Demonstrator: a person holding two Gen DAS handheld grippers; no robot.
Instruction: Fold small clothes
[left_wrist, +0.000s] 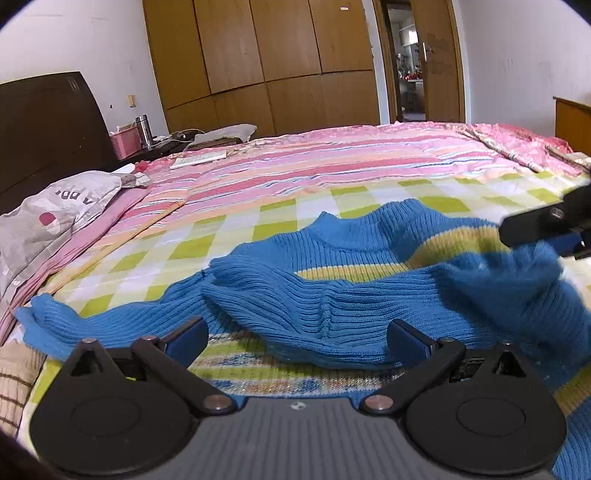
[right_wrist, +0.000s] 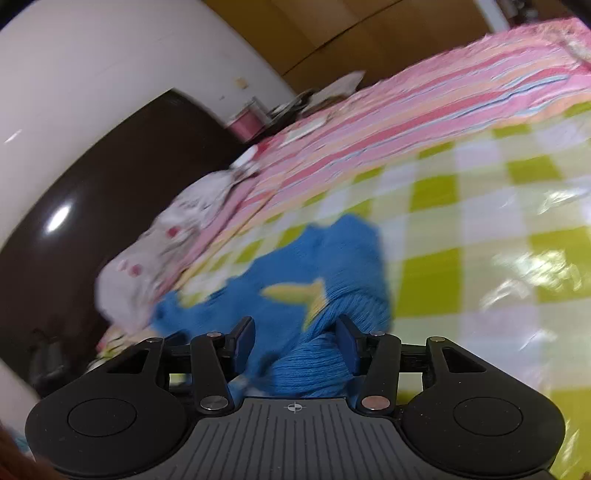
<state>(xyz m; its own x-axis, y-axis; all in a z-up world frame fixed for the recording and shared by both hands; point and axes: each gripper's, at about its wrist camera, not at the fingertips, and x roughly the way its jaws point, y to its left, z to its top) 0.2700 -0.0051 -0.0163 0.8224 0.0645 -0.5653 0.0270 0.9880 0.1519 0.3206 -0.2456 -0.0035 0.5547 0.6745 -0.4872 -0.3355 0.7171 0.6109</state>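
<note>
At the far left of the left wrist view stands a dark headboard (left_wrist: 48, 122), with a grey printed pillow (left_wrist: 55, 218) lying below it on the bed (left_wrist: 332, 162). A pink basket (left_wrist: 123, 142) and a metal flask (left_wrist: 144, 131) stand on a low stand beside the headboard, in front of the wooden wardrobe (left_wrist: 258, 55).

The bed carries a pink striped cover further back and a green-and-white checked sheet (left_wrist: 207, 243) nearer the camera. On that sheet lies the blue knitted sweater (left_wrist: 314, 291) (yellow bands show across its body), rumpled, one sleeve trailing out to the left and its collar toward the striped cover.

The left gripper (left_wrist: 297, 338) hovers low over the sweater's near edge, its jaws spread wide with nothing between the pads.

At the right edge of that view the right gripper (right_wrist: 295, 341) reaches in over the sweater's other side. In its own blurred view, a bunched fold of blue knit sits between its jaws, which stand partly open; whether the pads press on the cloth I cannot tell.
</note>
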